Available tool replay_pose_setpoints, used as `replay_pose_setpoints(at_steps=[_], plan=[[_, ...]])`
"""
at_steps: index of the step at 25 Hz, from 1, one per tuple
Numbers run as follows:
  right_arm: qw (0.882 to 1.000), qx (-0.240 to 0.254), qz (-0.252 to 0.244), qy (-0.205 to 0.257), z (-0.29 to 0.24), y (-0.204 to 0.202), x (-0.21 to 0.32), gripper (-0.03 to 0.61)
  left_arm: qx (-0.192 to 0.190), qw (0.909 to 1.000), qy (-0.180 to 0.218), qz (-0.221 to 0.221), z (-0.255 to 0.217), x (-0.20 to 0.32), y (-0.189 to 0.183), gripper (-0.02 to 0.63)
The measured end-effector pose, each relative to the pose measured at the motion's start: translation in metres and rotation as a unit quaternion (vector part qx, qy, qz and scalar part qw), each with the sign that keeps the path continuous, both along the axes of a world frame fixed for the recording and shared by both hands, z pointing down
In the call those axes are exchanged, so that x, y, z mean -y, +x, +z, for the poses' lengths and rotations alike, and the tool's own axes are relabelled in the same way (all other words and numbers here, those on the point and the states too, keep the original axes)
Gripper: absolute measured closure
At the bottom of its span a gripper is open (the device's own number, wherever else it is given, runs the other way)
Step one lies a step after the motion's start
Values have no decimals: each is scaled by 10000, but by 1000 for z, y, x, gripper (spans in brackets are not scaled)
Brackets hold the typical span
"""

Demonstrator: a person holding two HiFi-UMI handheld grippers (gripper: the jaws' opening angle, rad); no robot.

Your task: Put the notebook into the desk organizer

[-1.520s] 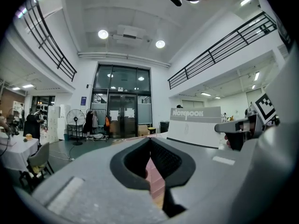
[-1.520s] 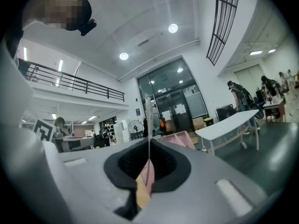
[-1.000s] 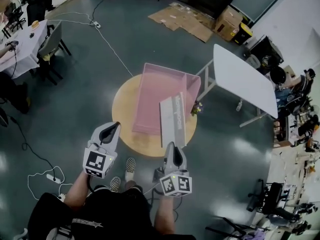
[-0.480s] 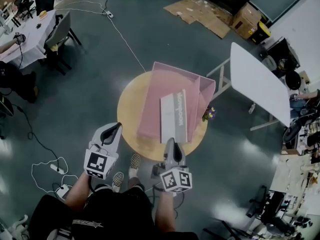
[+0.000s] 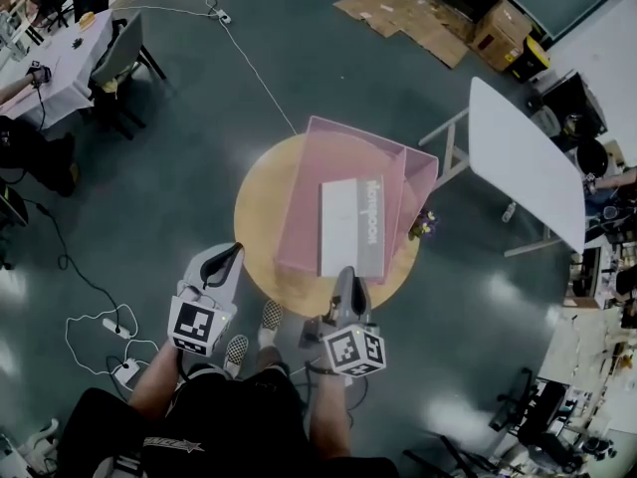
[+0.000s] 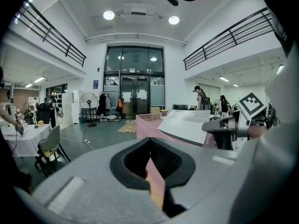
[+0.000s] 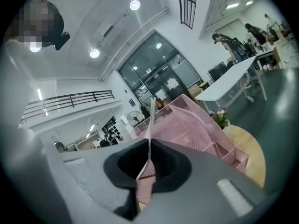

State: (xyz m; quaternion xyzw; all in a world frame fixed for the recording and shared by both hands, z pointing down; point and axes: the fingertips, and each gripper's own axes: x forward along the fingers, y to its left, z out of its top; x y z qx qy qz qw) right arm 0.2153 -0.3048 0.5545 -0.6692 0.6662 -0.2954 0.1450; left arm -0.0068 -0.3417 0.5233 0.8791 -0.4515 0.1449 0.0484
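A round wooden table [image 5: 261, 202] stands mid-floor and carries an open pink plastic desk organizer [image 5: 323, 162], a tray with low walls and small compartments along its right side. Above the organizer's right half is the notebook [image 5: 348, 225], a flat grey-white rectangle with a darker grey band of lettering down its right side.

The notebook's long axis runs near to far. Its near short edge points towards the person and its far short edge towards the organizer's far wall. Its broad face is turned mostly upward at a slant. Whether its far edge touches the tray cannot be told.

The right gripper [image 5: 344, 273] is clenched on the notebook's near short edge. In the right gripper view the cover shows edge-on as a thin pale line pinched between the black pads.

The left gripper [image 5: 232, 252] hangs over the table's near left rim, apart from the organizer. Its jaws are drawn together with nothing between them.

A small pot of purple flowers [image 5: 426, 224] sits at the table's right edge, just beside the organizer. To the right stands a white folding table [image 5: 523, 162], and flattened brown cardboard [image 5: 408, 10] lies on the far floor.
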Motion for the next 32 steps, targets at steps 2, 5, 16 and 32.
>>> replay_pose_setpoints(at_steps=[2,5,16,32], plan=[[10000,-40,13,-31,2,1,0,558,6,10000,-14,8,2,0,0,603],[9999,-81,27,-76,2,1,2,552,29,10000,-29,34,3,2,0,603],[9915,1250,297,-190,20,2,1,529,18,9999,-82,113,10,0,3,603],[9706,2346,338,421,-5,-5,6,344,-19,9997,-107,203,8,-4,-1,603]])
